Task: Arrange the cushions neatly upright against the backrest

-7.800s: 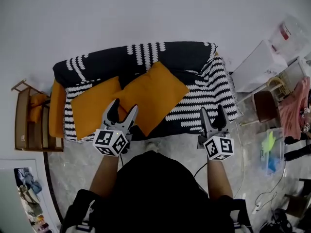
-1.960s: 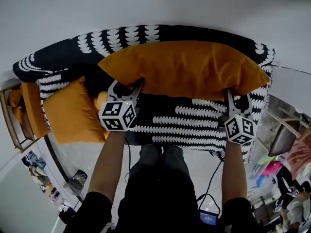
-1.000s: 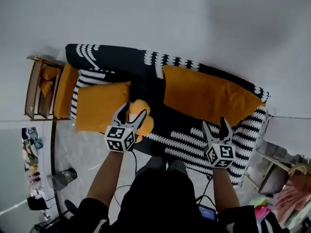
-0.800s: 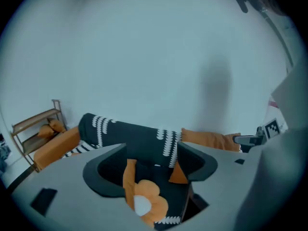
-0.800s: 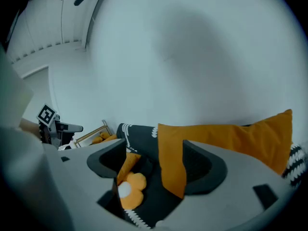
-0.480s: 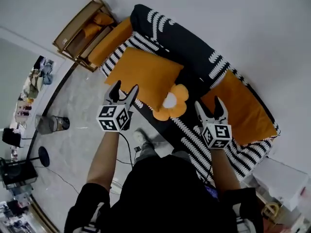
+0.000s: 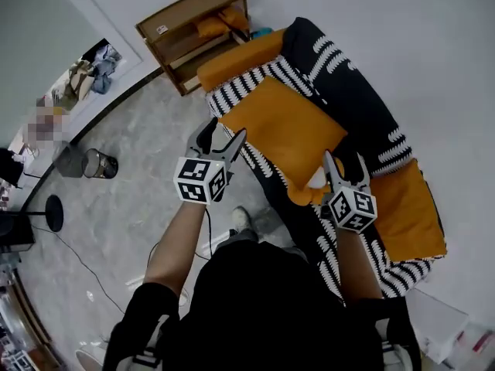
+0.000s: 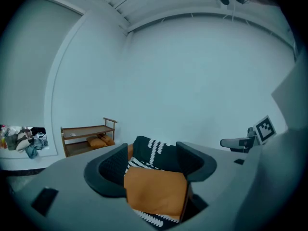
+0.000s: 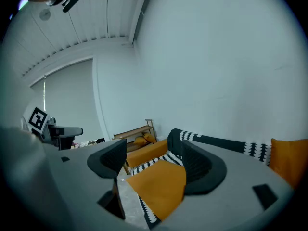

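A sofa [image 7: 363,103] in a black-and-white cover runs diagonally from top centre to lower right. One orange cushion [image 7: 282,126] lies flat on its seat near the left end. A second orange cushion [image 7: 410,207] leans on the backrest to the right. A small orange flower cushion [image 7: 308,192] lies between them, partly hidden. My left gripper [image 7: 222,132] hovers open at the flat cushion's front edge. My right gripper [image 7: 344,163] hovers open over the flower cushion. In both gripper views the flat cushion [image 8: 156,191] [image 9: 159,184] shows beyond the empty jaws, apart from them.
A wooden shelf [image 7: 193,22] holding small orange cushions stands past the sofa's left arm, which bears an orange bolster [image 7: 236,56]. On the grey floor to the left are a waste bin [image 7: 100,163], a round stand base [image 7: 50,211] with a cable, and a clothes pile [image 7: 93,68].
The big cushion that both grippers held up two seconds ago now leans on the backrest at right. The view has swung left, and both grippers now hover empty near the flat cushion.
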`<act>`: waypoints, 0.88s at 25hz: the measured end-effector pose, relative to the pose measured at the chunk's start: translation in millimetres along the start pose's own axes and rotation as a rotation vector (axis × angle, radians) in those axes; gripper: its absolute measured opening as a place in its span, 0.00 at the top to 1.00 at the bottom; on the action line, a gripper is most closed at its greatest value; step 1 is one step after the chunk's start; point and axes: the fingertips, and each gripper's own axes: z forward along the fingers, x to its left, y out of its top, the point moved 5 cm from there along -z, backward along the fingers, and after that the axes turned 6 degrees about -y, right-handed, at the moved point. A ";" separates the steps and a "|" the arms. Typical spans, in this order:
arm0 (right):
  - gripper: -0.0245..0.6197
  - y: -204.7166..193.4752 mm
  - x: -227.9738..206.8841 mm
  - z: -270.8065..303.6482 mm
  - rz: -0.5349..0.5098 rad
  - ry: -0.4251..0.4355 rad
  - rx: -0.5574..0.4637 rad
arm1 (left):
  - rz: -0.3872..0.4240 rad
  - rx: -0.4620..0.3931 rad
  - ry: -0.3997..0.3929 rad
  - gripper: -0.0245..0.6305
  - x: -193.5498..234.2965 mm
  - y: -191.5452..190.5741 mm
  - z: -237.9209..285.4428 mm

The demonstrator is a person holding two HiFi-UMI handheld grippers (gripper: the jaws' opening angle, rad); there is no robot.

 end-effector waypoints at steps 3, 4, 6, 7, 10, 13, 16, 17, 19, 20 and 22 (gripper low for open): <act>0.38 5.1 39.9 28.0 0.001 0.014 0.000 | -0.014 -0.019 0.038 0.46 49.5 6.4 -25.5; 0.38 6.1 52.0 35.3 -0.003 0.020 0.003 | -0.018 -0.022 0.054 0.47 63.9 7.0 -34.1; 0.38 5.1 71.9 45.8 -0.022 0.035 0.014 | -0.029 -0.026 0.082 0.47 85.5 6.3 -50.4; 0.38 3.5 80.3 49.1 -0.035 0.042 0.023 | -0.036 -0.029 0.093 0.47 93.1 5.7 -58.3; 0.38 -3.4 101.1 61.0 -0.052 0.055 0.056 | -0.051 -0.033 0.114 0.48 113.0 5.8 -72.5; 0.38 -10.5 112.1 79.2 -0.053 0.054 0.080 | -0.070 -0.026 0.116 0.48 128.9 4.6 -68.3; 0.38 -21.0 116.5 94.3 -0.053 0.047 0.105 | -0.076 0.003 0.102 0.48 139.9 -1.9 -58.9; 0.38 -24.4 115.9 101.1 -0.049 0.043 0.114 | -0.074 0.015 0.097 0.48 144.2 -3.4 -53.1; 0.38 -29.5 110.7 118.1 -0.038 0.030 0.129 | -0.071 0.036 0.086 0.48 153.0 -4.1 -36.5; 0.38 -31.3 106.8 126.8 -0.030 0.021 0.136 | -0.069 0.046 0.079 0.48 157.2 -3.7 -26.5; 0.38 -34.5 97.4 143.4 -0.009 -0.004 0.147 | -0.062 0.069 0.061 0.48 164.8 -2.4 -3.4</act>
